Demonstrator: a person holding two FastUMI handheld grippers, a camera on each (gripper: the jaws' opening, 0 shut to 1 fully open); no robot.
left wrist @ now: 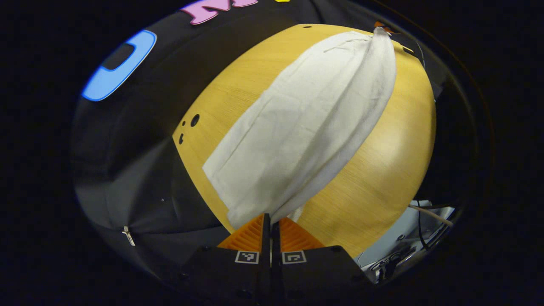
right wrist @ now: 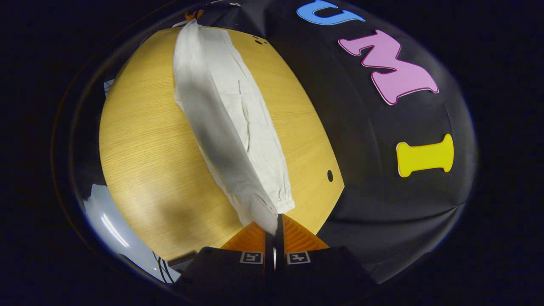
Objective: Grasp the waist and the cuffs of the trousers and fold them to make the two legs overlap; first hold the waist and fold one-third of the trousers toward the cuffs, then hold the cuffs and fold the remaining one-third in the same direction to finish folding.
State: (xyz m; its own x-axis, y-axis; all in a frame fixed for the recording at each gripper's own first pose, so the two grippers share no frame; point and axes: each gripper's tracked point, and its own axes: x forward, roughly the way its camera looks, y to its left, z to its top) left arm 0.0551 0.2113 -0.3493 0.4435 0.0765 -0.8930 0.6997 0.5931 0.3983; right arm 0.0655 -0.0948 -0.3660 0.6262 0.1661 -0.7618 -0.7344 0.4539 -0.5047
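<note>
Left gripper point(left wrist: 270, 221) clamped on trousers point(left wrist: 306, 119) waist, right gripper point(right wrist: 275, 223) pinched the cuffs, white trousers point(right wrist: 231, 123) stretched taut between them across the table point(left wrist: 382, 170), lifted along one edge.

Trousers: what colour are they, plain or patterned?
Plain off-white trousers, no pattern; shows best in the left gripper view.
</note>
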